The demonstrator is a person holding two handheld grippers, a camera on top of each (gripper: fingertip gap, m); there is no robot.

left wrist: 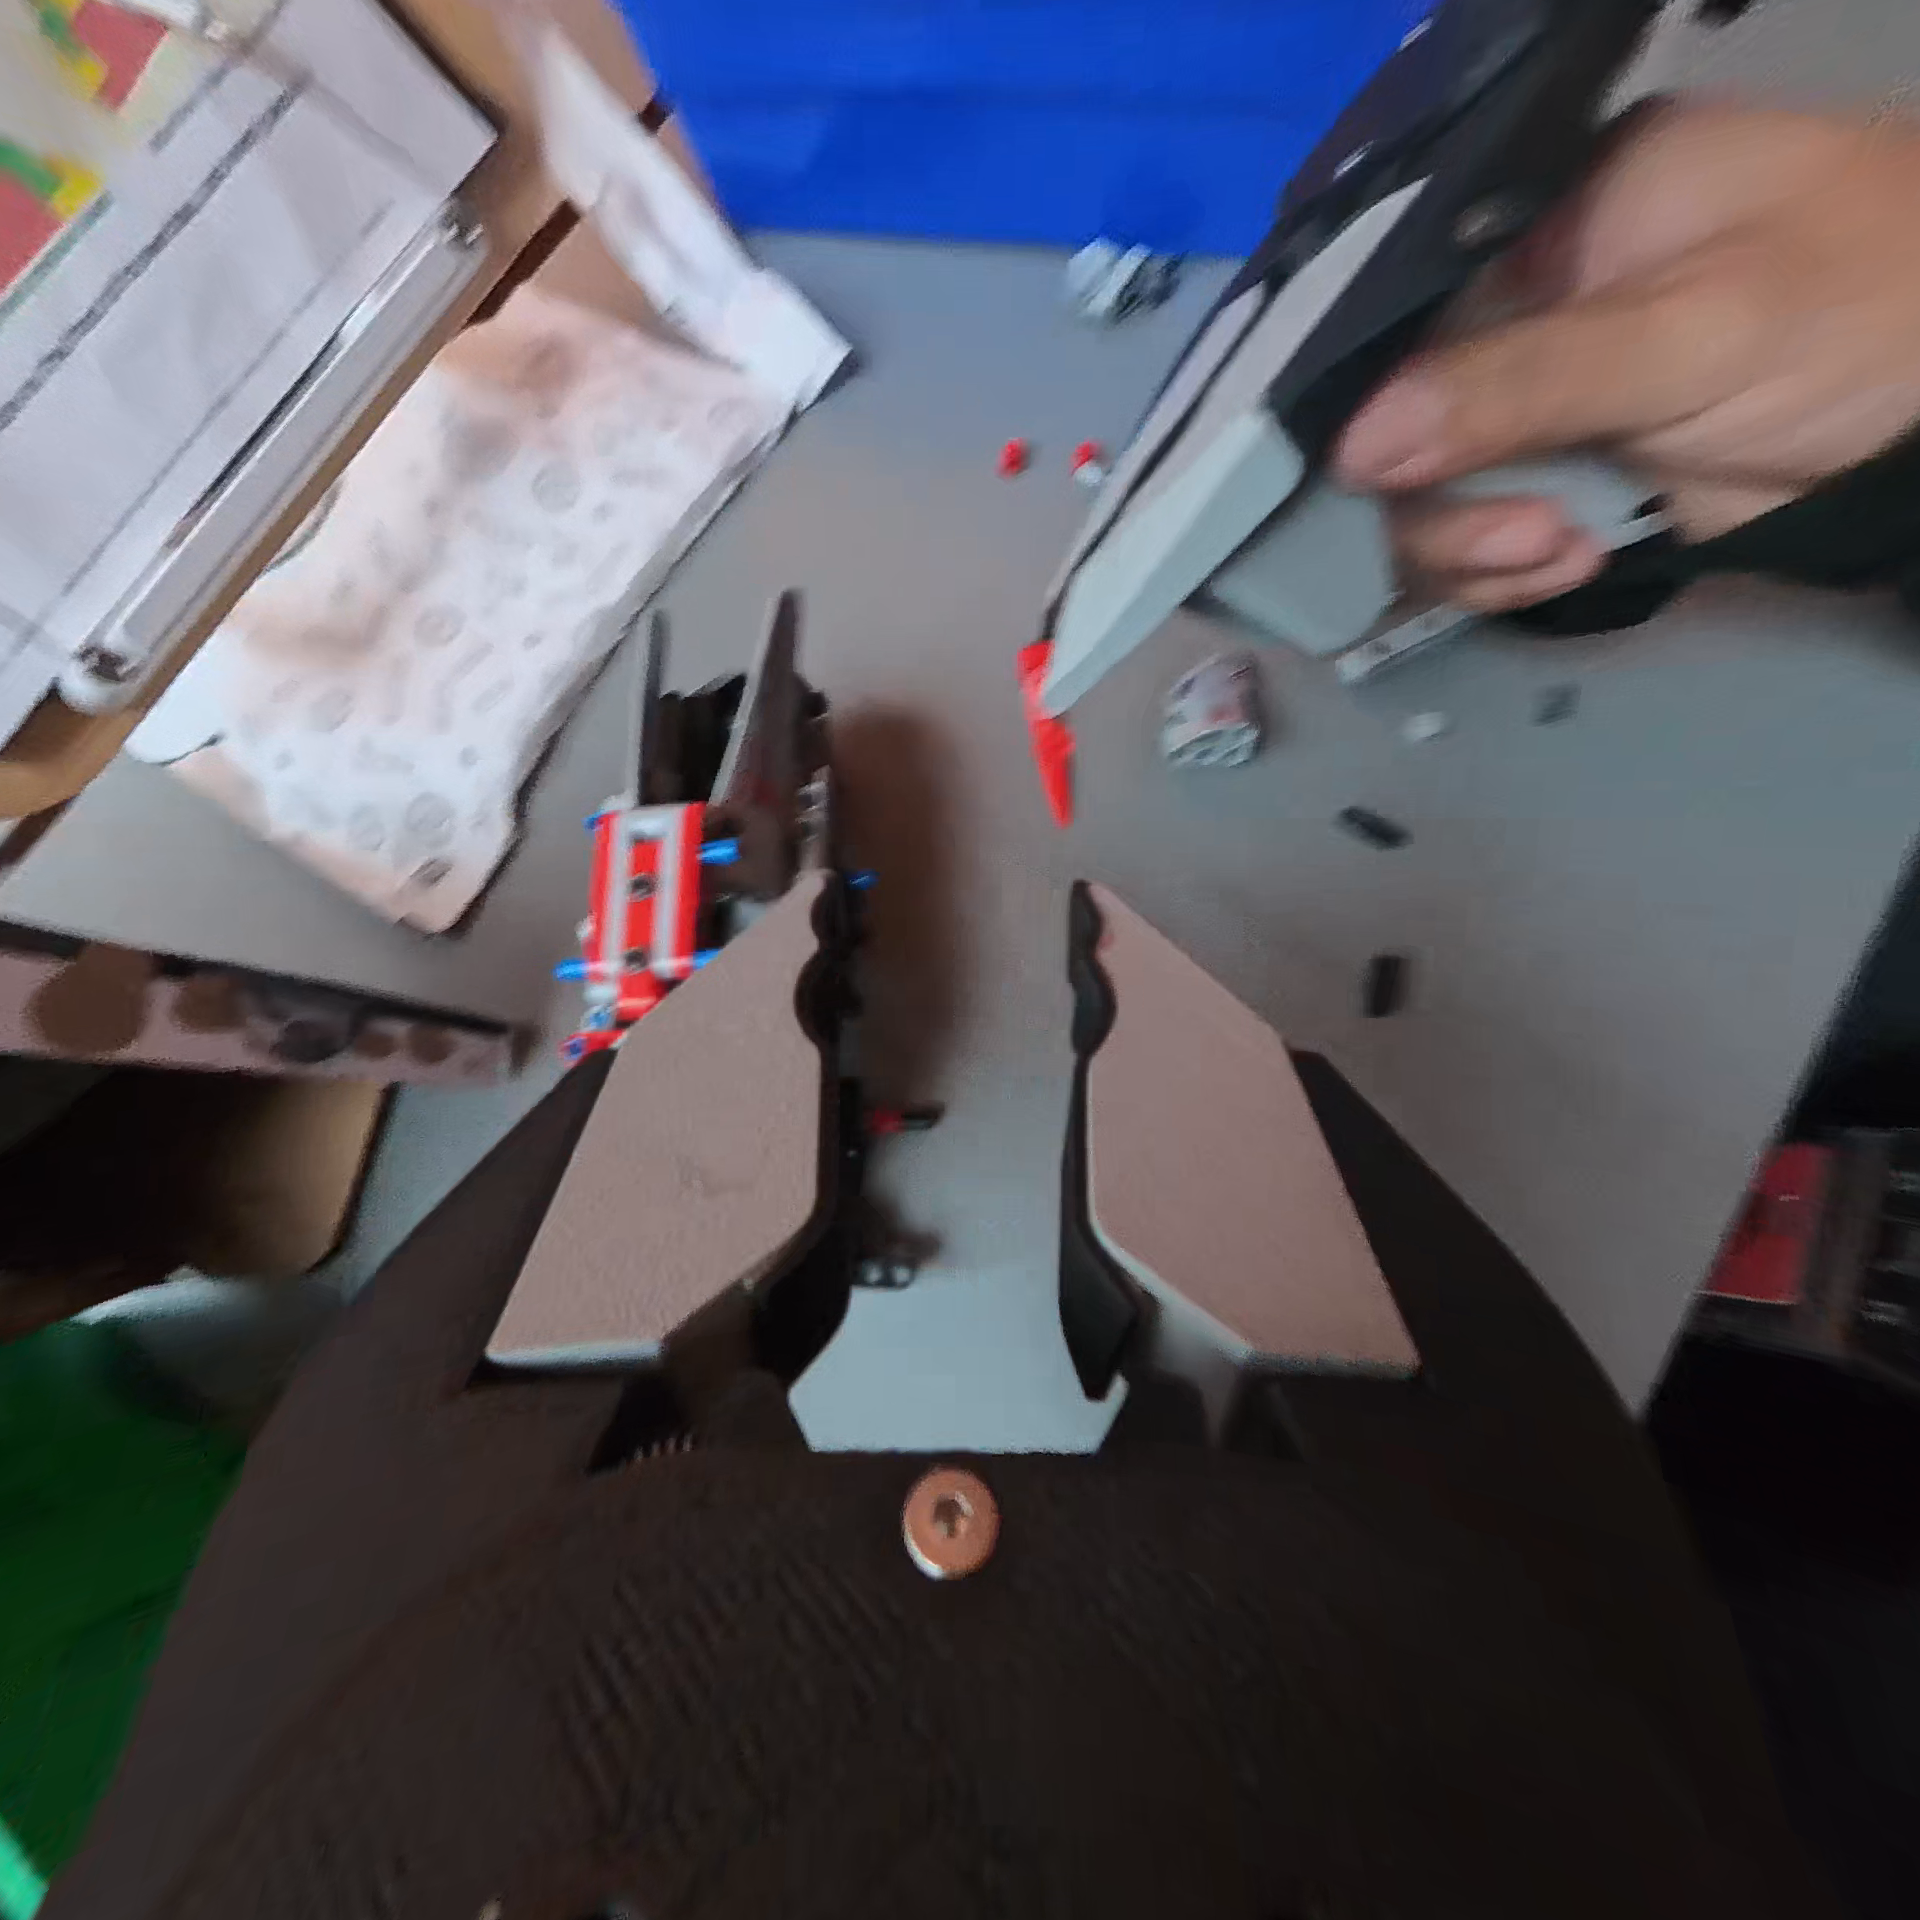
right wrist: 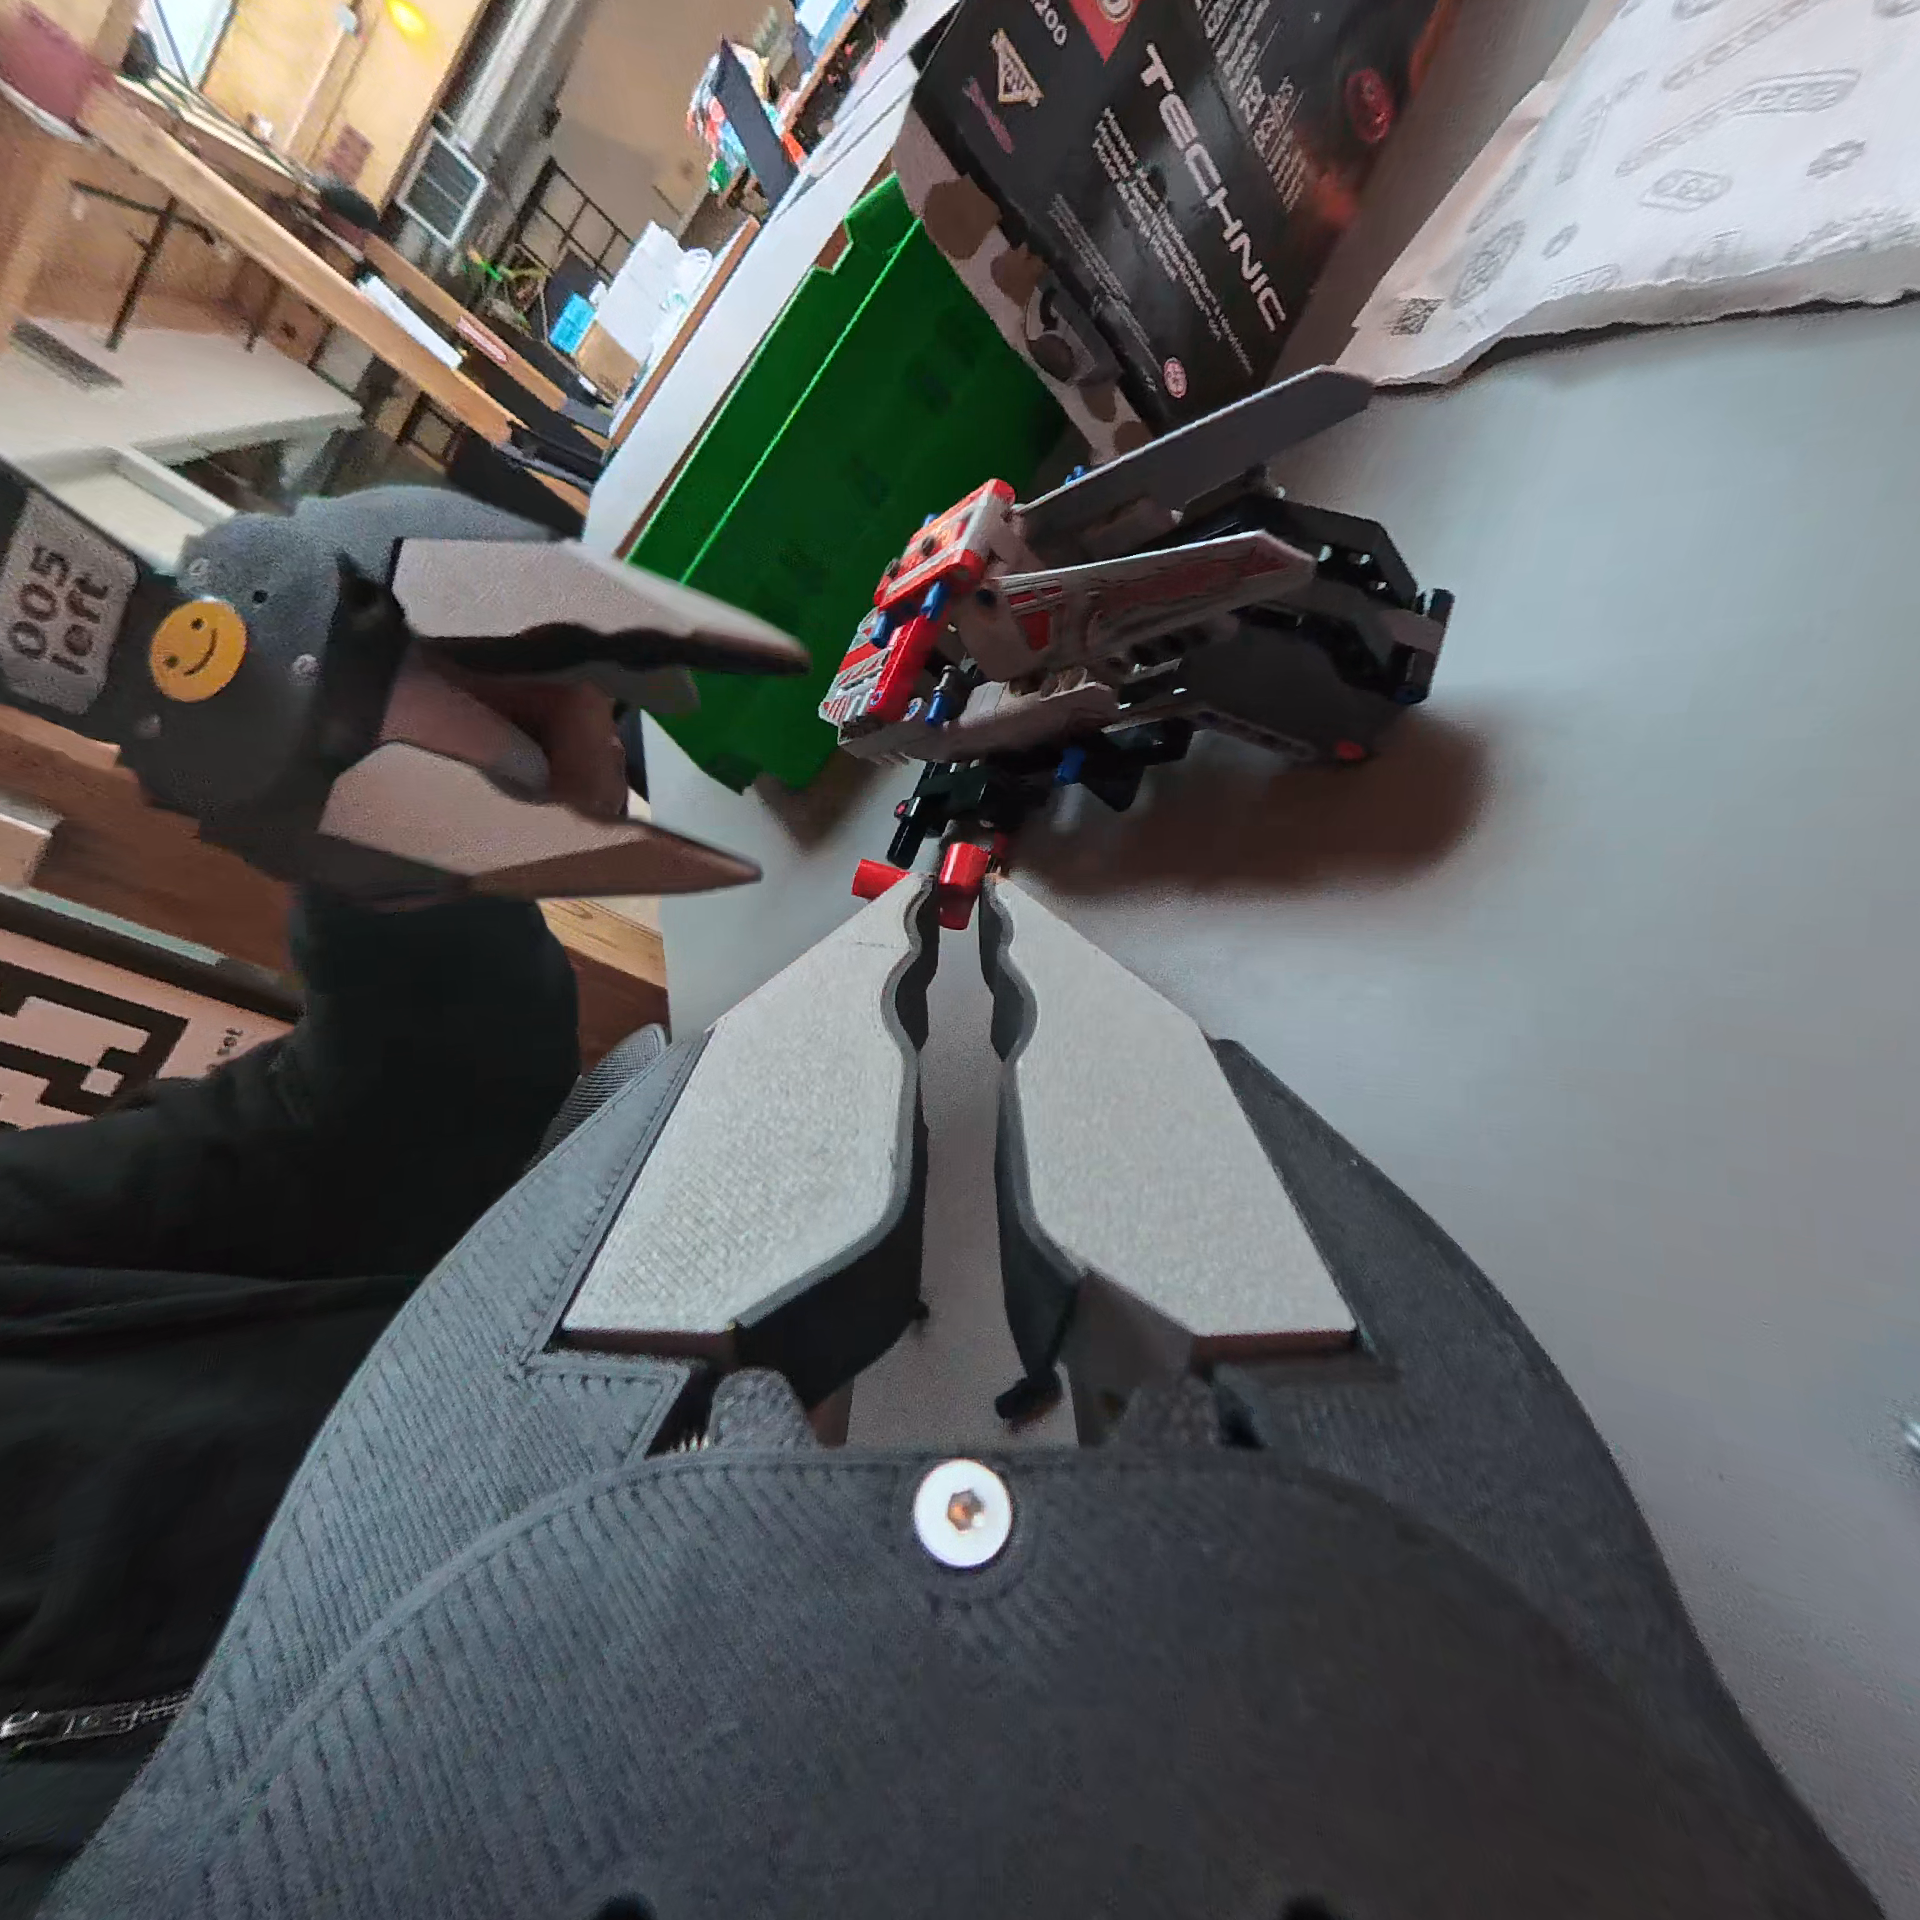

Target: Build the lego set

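My right gripper (right wrist: pixel 958 902) pinches a small red connector piece (right wrist: pixel 960 883) at its very tips, jaws drawn narrow around it, and I hold it just short of the black underside of the half-built lego model (right wrist: pixel 1132 644), which lies on its side on the grey table (right wrist: pixel 1558 1039) close to the green box (right wrist: pixel 831 520) and the dark set box (right wrist: pixel 1164 187). My left gripper (left wrist: pixel 951 935) hangs spread wide and empty over the table, with the model's black frame right by its left-hand finger, though I can't tell if they touch. The grip is shallow, so I judge the piece could twist or pop out as soon as it meets resistance. Nothing braces the model either; if I push the piece home one-handed, the whole build may slide toward the boxes or tip. The left wrist view is blurred, so lining my open jaws around the frame is guesswork, and a clumsy closing could knock the blue pins (right wrist: pixel 1070 767) or the red and white panel (right wrist: pixel 940 556) loose. Loose bits (left wrist: pixel 1371 831) scattered on the table could also get swept off
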